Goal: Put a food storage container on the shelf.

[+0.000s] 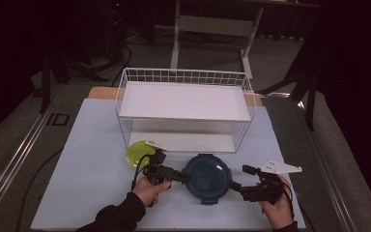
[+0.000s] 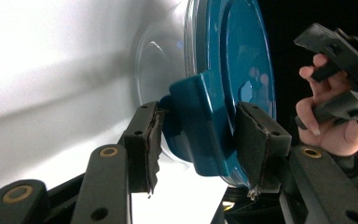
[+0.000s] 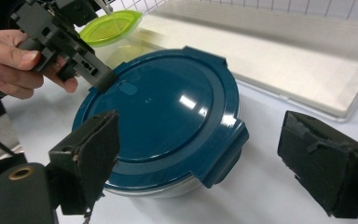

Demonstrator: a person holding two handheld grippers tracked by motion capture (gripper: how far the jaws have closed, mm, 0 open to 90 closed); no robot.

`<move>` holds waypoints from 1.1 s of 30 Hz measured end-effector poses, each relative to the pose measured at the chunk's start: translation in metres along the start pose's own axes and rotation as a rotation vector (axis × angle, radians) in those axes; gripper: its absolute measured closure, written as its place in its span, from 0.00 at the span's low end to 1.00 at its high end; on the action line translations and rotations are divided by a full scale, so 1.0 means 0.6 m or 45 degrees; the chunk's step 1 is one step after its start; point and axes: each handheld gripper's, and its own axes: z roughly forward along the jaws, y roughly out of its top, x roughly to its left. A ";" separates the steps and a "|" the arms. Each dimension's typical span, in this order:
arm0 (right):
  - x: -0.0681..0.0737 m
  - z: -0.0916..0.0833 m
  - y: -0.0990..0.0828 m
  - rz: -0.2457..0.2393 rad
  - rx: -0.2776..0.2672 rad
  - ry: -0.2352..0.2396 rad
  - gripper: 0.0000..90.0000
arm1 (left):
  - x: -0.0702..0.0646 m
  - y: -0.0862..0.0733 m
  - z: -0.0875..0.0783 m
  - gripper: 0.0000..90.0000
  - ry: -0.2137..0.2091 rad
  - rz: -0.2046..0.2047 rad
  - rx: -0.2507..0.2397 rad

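Observation:
A round clear container with a dark teal clip lid (image 1: 206, 179) (image 3: 163, 102) sits on the white mat near the front. My left gripper (image 1: 186, 177) (image 2: 198, 140) is at its left edge, shut on the lid's teal latch tab (image 2: 200, 121), one pad on each side of it. The same gripper (image 3: 93, 74) shows across the lid in the right gripper view. At the lid's right side my right gripper (image 1: 240, 178) (image 3: 200, 158) stands wide open, its pads apart on either side of the right latch tab (image 3: 223, 149) without touching it.
A yellow-green lid (image 1: 136, 154) (image 3: 107, 25) lies on the mat behind my left gripper. A white wire basket shelf (image 1: 183, 77) with two white boards stands just behind the container. The white mat (image 1: 92, 159) has free room at the left and right.

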 end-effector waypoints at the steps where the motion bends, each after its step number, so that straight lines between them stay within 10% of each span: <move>1: -0.004 0.001 -0.001 0.025 0.001 0.025 0.12 | -0.003 0.000 0.000 0.58 0.005 0.020 0.001; 15: -0.049 0.026 -0.032 0.401 0.151 0.152 0.37 | -0.021 -0.017 -0.006 0.61 0.025 0.167 -0.027; 33: -0.053 0.032 -0.036 0.522 0.177 0.293 0.57 | -0.025 -0.029 -0.010 0.62 0.030 0.196 -0.042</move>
